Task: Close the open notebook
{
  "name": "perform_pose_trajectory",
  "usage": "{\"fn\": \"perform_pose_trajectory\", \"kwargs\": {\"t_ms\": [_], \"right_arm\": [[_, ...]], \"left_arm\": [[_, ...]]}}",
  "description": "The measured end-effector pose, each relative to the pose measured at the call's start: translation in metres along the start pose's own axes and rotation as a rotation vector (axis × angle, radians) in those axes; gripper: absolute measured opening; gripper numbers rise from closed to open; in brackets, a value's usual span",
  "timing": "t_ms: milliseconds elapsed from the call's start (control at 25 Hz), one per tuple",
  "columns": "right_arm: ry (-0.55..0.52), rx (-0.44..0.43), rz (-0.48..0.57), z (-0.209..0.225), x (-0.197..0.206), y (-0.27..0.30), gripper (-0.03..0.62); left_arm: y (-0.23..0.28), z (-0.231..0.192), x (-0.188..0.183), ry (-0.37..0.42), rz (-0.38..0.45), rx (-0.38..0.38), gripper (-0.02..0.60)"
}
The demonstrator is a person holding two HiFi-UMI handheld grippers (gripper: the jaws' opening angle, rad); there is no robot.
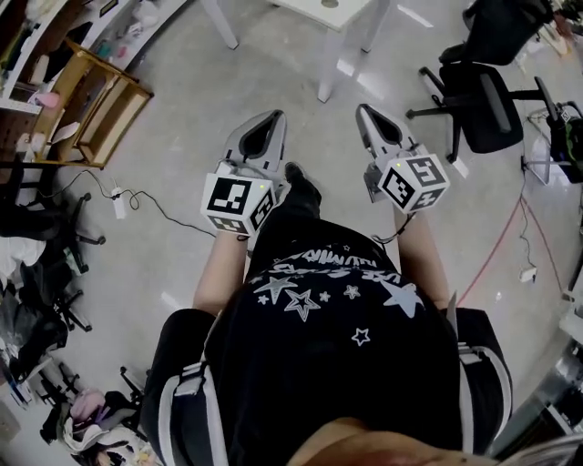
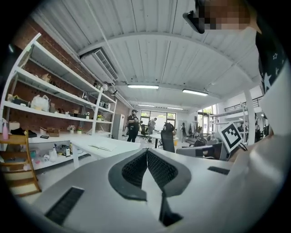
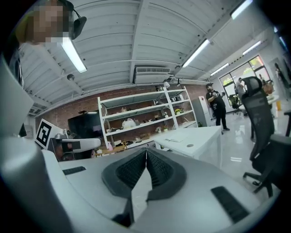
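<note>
An open notebook (image 2: 101,147) lies flat on a white table (image 2: 122,146) some way ahead; in the right gripper view the notebook (image 3: 174,140) shows on the same table (image 3: 200,136). My left gripper (image 1: 272,118) and right gripper (image 1: 366,111) are held side by side at waist height over the floor, far from the table (image 1: 339,11). Both are shut with nothing between the pads: the left gripper (image 2: 147,151) and the right gripper (image 3: 146,150) each show their ribbed pads meeting at the tip.
Black office chairs (image 1: 483,96) stand at the right, and another chair (image 3: 260,132) is close by. A wooden rack (image 1: 96,105) and cables (image 1: 137,200) are on the floor at left. White shelving (image 2: 50,104) lines the brick wall. People (image 2: 132,125) stand far off.
</note>
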State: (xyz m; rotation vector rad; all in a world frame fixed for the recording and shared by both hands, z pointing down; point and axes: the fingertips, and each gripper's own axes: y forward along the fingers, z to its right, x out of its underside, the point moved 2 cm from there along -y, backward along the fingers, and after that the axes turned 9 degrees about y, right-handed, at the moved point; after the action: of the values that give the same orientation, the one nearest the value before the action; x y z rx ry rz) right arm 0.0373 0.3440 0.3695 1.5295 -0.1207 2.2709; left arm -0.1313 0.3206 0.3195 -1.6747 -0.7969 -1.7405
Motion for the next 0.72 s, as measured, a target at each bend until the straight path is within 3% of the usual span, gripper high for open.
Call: {"fn": "perform_pose_trajectory", "kwargs": {"t_ms": [440, 720], "right_arm": [[-0.001, 0.002, -0.021, 0.065, -0.071, 0.145, 0.009], [0.001, -0.016, -0.06, 0.086, -0.082, 0.218, 0.009]], "left_arm": [[0.115, -0.12, 0.003, -0.002, -0.018, -0.013, 0.014], [0.162, -0.184, 0.015, -0.051, -0.037, -0.048, 0.014]]}}
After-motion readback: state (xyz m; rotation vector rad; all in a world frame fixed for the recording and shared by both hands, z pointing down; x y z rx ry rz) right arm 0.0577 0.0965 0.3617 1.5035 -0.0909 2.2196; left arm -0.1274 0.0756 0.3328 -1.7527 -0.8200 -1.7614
